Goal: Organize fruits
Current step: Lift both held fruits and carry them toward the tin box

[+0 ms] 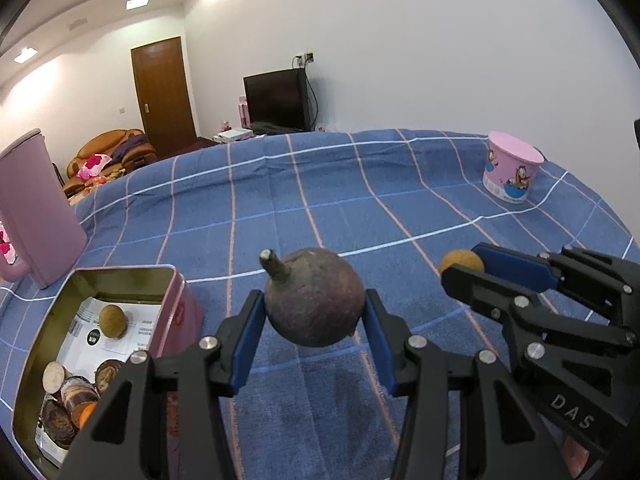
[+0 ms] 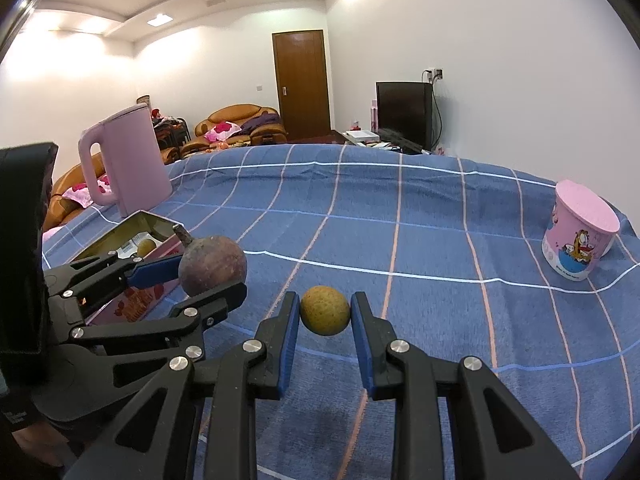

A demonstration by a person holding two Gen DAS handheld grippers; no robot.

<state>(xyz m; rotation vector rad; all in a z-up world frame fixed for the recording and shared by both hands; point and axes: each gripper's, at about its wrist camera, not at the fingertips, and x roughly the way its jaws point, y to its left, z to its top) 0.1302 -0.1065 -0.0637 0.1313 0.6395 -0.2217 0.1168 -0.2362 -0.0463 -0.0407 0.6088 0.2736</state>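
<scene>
Holding a fruit in each tool, the person has both lifted clear of the blue checked cloth (image 1: 320, 200). The left gripper (image 1: 314, 320) is clenched on the dark purple-brown stemmed fruit (image 1: 314, 298), its blue pads pressing the fruit's two sides. The right gripper (image 2: 325, 314) grasps the small yellow-brown round fruit (image 2: 325, 310) the same way, just to the right of the other.

The open pink tin (image 1: 36, 360) sits near the table's front left corner, just left of the left gripper, and already contains a similar small yellow-brown fruit (image 1: 113, 321) and some round sliced pieces on printed paper. A pink kettle (image 2: 126, 160) stands behind it; a pink cartoon cup (image 2: 580, 236) stands by the right edge.

The step in hand looks like carrying fruit to the tin. Next, the left gripper likely needs to swing left over the tin's rim, lower, and release; the right one would follow, taking care not to collide with it.
</scene>
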